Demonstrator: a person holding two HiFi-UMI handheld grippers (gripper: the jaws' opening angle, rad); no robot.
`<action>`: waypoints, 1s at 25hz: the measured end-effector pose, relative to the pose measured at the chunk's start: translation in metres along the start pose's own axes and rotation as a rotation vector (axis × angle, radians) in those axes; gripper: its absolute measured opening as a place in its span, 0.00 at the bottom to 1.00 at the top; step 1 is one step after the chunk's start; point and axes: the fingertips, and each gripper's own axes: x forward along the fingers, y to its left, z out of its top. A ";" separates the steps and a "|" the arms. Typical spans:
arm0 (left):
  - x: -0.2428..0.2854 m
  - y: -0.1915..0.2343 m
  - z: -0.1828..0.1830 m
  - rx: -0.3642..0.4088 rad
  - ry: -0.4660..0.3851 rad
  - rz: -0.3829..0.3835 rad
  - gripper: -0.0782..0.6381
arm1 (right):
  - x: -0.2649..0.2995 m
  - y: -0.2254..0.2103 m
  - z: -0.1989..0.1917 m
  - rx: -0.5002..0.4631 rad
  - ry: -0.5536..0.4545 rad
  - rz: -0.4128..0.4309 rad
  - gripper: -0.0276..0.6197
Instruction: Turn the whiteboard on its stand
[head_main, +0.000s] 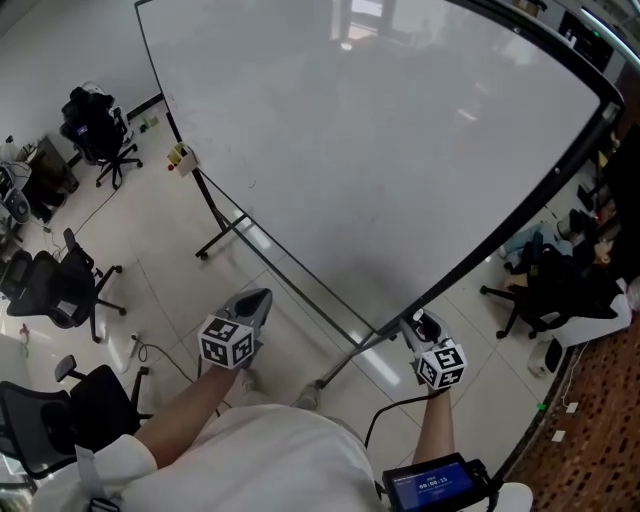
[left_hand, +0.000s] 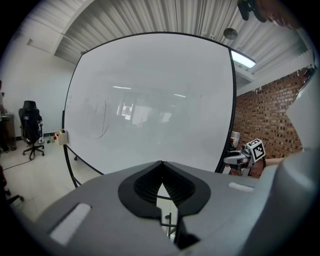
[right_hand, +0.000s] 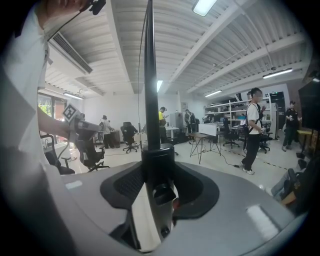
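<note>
My R gripper (head_main: 422, 325) clamped on black edge frame of whiteboard (head_main: 380, 150) at its lower corner, my L gripper (head_main: 258, 300) jaws together, empty, near board's bottom edge, facing it

whiteboard (head_main: 380, 150): on stand | right gripper (head_main: 425, 323): at its frame | left gripper (head_main: 260, 298): apart

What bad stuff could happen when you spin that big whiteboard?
Only the right gripper clamps the whiteboard by its black edge; the left gripper is shut and off it, so the grip might slip. The stand looks wheeled and could roll away. A person stands past the board in the right gripper view; the swinging edge might bump them.
</note>
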 end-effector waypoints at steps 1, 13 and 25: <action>0.000 -0.002 0.000 0.001 0.000 -0.002 0.13 | 0.000 0.000 0.000 -0.001 0.000 0.001 0.33; 0.007 -0.024 0.000 -0.003 0.031 -0.072 0.13 | -0.005 -0.012 0.007 0.007 0.003 -0.005 0.33; -0.001 -0.022 -0.006 0.030 0.014 -0.128 0.13 | -0.007 -0.005 0.011 0.008 -0.063 -0.011 0.33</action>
